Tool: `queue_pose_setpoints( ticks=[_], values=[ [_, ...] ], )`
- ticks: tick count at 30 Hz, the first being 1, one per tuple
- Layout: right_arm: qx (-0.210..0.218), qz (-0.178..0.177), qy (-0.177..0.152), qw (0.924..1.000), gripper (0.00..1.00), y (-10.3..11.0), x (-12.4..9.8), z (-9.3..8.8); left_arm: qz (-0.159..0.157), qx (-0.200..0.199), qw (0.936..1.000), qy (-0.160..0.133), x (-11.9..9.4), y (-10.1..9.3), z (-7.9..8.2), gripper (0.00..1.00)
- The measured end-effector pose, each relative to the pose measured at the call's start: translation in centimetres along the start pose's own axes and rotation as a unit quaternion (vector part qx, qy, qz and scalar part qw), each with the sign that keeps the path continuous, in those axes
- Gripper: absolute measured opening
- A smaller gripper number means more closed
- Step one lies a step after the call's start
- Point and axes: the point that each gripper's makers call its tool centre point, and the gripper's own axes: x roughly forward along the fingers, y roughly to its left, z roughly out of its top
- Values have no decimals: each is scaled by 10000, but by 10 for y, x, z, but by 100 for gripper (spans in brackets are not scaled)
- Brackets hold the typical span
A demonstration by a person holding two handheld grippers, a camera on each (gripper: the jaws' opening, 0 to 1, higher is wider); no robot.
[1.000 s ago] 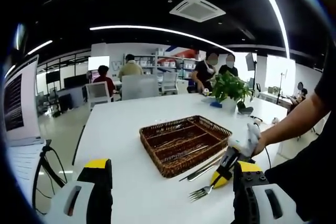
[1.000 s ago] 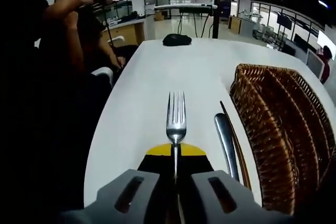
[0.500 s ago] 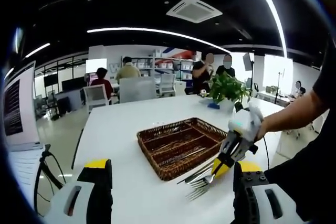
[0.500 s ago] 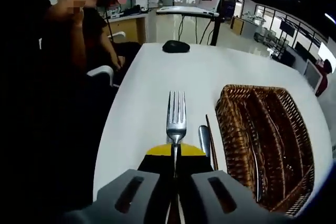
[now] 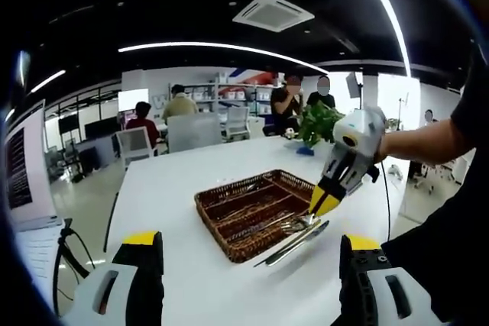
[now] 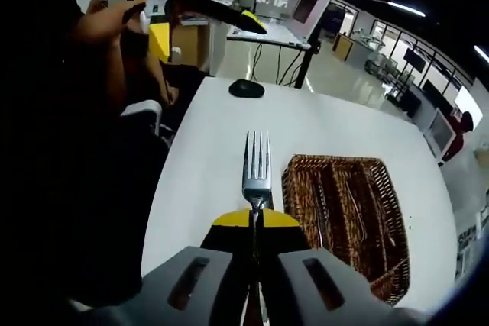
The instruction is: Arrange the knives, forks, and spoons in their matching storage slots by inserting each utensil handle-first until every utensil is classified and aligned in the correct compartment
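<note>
Right gripper (image 6: 254, 223): I see fingers clamped on fork (image 6: 256, 167), centre frame.
Left gripper (image 5: 248, 280): fingers apart, holding nothing.
Basket (image 6: 348, 223): lower right, on surface (image 6: 229, 158).

A steel fork (image 6: 256, 169) sits clamped by its handle, tines pointing away, raised above the table; a brown wicker cutlery tray (image 5: 252, 211) with long compartments holds several utensils; a knife (image 5: 294, 242) lies just beside its near edge.
</note>
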Motion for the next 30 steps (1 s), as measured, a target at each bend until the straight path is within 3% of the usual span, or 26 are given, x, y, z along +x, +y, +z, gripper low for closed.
queue_pose_setpoints(
  ticks=[9,30],
  values=[
    [-182,-76,32,9998,0,2,-21,12,-18,42,10000,-64,1,-3,6,100],
    [-288,-173,325,9989,0,-16,-24,10,-27,30,10000,-55,0,-2,1,100]
  ],
)
